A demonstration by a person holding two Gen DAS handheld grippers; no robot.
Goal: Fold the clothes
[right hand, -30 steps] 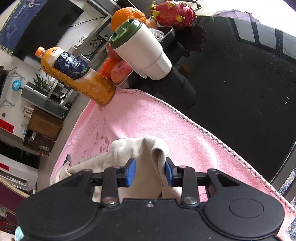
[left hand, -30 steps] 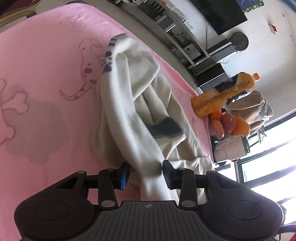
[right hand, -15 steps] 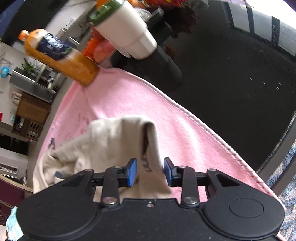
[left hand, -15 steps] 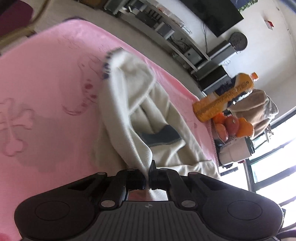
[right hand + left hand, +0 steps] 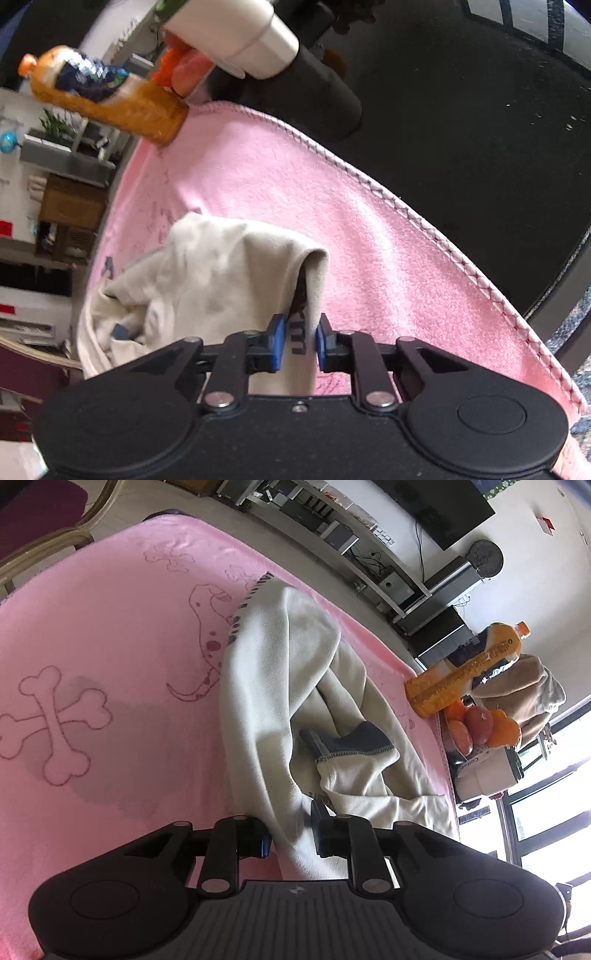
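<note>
The cream garment [image 5: 280, 686] lies crumpled on the pink blanket [image 5: 110, 635], its long axis running away from the left tool [image 5: 290, 836], whose jaws are spread around a fold; the right tool [image 5: 298, 345] likewise brackets an edge (gap visible, not yet pinching)

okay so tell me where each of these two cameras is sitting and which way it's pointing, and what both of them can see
Left wrist: sits on the left gripper, low over the pink blanket, looking along the cream garment toward the TV shelf; its fingers straddle a fold of cloth with gaps either side.
Right wrist: sits on the right gripper, looking across the garment's other end toward the black tabletop; its fingers straddle a hem.
Shared: garment, blanket, orange bottle, white cup, fruit.
</note>
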